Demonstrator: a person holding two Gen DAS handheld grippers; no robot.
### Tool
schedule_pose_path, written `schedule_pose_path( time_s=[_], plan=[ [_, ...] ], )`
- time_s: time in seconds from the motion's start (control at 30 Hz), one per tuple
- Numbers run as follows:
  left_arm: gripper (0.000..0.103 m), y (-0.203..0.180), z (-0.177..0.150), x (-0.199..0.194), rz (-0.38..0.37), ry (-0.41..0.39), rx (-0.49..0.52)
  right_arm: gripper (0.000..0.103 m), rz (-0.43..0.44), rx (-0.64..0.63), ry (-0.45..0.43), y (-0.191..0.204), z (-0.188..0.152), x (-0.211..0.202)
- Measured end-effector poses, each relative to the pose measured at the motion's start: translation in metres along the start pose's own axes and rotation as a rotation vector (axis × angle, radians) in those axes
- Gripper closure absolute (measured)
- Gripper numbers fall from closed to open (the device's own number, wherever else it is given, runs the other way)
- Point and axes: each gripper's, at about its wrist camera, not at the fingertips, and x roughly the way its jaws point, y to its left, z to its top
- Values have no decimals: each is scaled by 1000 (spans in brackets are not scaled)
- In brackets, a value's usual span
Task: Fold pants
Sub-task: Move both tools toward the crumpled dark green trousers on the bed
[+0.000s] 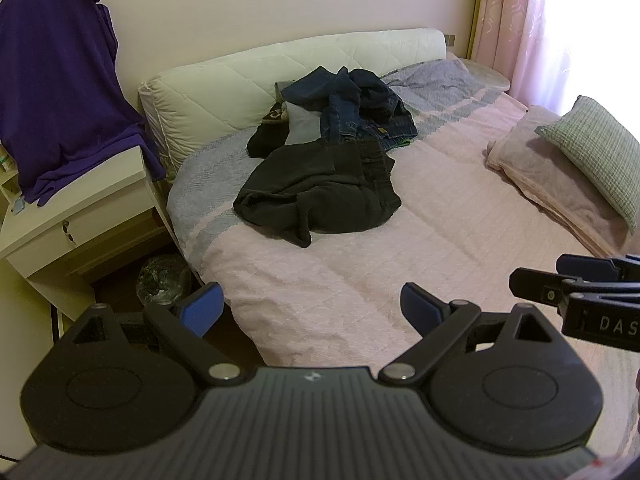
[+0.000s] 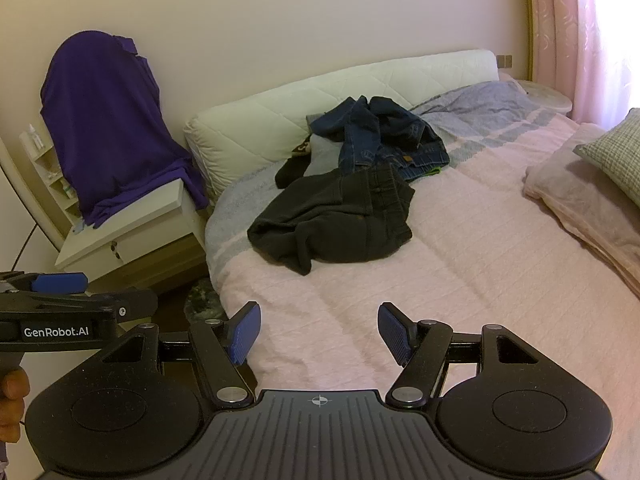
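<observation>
**Both grippers empty, pants still crumpled up the bed**

Left gripper, seen from its own wrist camera, has its blue pads spread wide with nothing between them, angled down over the near end of the pink bedspread. Your target, the black pants, lie bunched well ahead of it, their far edge touching a heap of blue jeans near the headboard. The right gripper's tip pokes in at the right edge. Reach too deep and you may snag the jeans along with the waistband; pinch a loose fold and the legs will drag up twisted.

From the right wrist camera, the right gripper is likewise wide open and empty, tilted down at the bedspread with the black pants well ahead. Your left gripper sits just to its left, close enough that the two could knock together if you swing inward while reaching. A hand shows at the left edge. The pillows lie off to the right, well apart from the pants.
</observation>
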Motion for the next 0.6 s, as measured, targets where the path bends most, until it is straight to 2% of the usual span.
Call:
schedule_pose_path(
  time_s=[0.4, 0.6],
  plan=[
    [10, -20, -1, -1, 15, 2, 4, 41, 14, 0, -1, -13, 0, -6],
    [9, -23, -6, -2, 46, 7, -6, 41, 35, 1, 8, -24, -2, -7]
  ],
)
